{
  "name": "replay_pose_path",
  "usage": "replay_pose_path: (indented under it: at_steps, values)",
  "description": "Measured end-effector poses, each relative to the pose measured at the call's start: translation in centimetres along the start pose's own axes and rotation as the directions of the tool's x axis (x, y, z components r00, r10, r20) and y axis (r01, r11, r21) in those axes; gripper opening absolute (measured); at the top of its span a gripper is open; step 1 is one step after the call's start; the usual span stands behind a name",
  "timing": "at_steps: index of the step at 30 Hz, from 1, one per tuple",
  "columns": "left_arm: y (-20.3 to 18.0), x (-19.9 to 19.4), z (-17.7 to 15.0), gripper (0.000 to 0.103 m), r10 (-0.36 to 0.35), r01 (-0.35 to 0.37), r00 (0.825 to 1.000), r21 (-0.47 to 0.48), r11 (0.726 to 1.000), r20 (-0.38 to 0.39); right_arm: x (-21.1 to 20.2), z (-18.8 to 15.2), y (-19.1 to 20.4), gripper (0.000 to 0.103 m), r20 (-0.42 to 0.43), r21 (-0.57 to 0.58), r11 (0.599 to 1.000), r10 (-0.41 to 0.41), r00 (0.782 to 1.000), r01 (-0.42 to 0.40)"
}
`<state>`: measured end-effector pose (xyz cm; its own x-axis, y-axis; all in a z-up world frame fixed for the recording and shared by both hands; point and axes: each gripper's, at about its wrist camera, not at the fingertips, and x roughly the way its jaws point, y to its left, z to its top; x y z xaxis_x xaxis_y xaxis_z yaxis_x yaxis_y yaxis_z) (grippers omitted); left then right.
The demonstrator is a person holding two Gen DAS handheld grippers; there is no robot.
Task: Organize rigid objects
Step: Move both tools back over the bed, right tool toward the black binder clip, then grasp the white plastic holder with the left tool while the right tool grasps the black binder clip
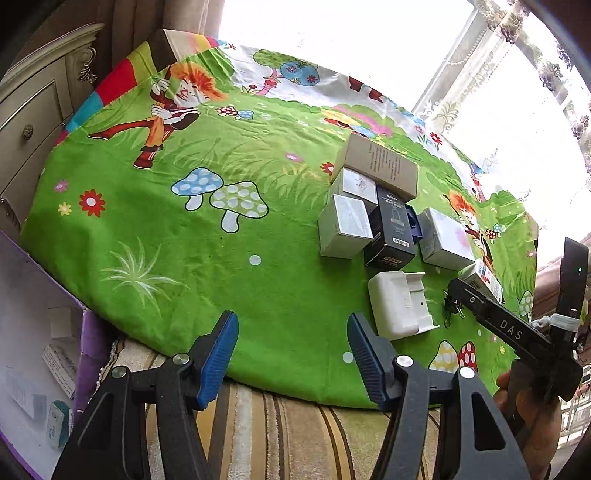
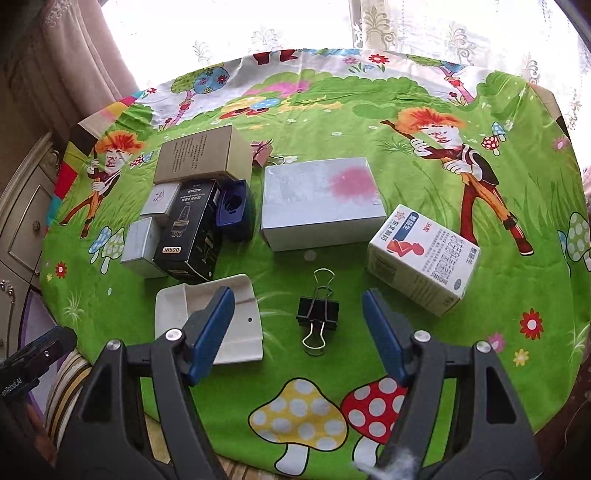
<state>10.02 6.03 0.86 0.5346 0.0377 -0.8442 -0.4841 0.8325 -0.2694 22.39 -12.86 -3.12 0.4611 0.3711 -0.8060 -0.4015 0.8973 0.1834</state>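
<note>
Covering: green cartoon cloth over the table.
Silver box: twelve o'clock of right gripper, lying flat.
Medicine carton: two o'clock, tilted, apart from the cluster, likely unsorted.
Black binder clip: between spread fingers, untouched.
Left gripper: fingers spread, empty.

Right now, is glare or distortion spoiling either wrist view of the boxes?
Left wrist view: the window is blown out white, yet the black DORMI box reads fine. Right wrist view: backlight washes the cloth's far edge; fisheye bends the rim, but the binder clip stays sharp.
</note>
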Motion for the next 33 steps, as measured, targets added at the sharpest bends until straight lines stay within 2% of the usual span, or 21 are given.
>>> replay_pose_path:
  at_steps: [5,12,18,20,23,25,27,29,33]
  values:
    - [-4.4,2.2,0.1,0.065,-0.051,0.054,0.998,0.075,0.996,-0.040,1.2,0.2,0.0,0.075,-0.007,-0.016,1.000,-0.005,1.000,0.005]
    - [-7.2,4.8,0.3,0.067,-0.051,0.061,0.994,0.103,0.993,-0.091,2.4,-0.1,-1.0,0.070,-0.038,0.018,1.000,0.023,0.999,-0.022]
    - [-7.9,6.5,0.5,0.067,-0.007,0.021,0.993,0.115,0.993,-0.119,2.5,-0.2,-2.0,0.052,-0.029,0.054,0.998,0.016,0.999,-0.014]
    - [-8.2,6.9,0.5,0.067,0.004,0.011,0.993,0.128,0.992,-0.120,2.4,-0.3,-2.5,0.040,-0.022,0.074,0.997,0.025,0.999,-0.023]
    - [-8.7,7.7,0.5,0.066,0.030,-0.011,0.992,0.153,0.988,-0.125,2.3,-0.4,-2.7,0.035,-0.019,0.076,0.997,0.035,0.999,-0.033]
    - [-9.1,7.9,0.4,0.057,0.038,-0.017,0.993,0.181,0.983,-0.109,2.3,-0.5,-2.6,0.033,-0.019,0.063,0.998,0.032,0.999,-0.031]
    - [-9.3,7.8,0.4,0.045,0.054,-0.034,0.994,0.202,0.979,-0.095,2.3,-0.6,-2.4,0.030,-0.019,0.058,0.998,0.038,0.999,-0.037]
    - [-9.0,7.7,0.3,0.038,0.043,-0.025,0.995,0.194,0.981,-0.089,2.2,-0.8,-2.5,0.030,-0.018,0.063,0.996,0.057,0.998,-0.056]
    - [-8.1,7.2,0.0,0.038,0.021,-0.008,0.996,0.166,0.986,-0.081,1.5,-1.5,-2.8,0.030,-0.012,0.082,0.989,0.124,0.992,-0.123]
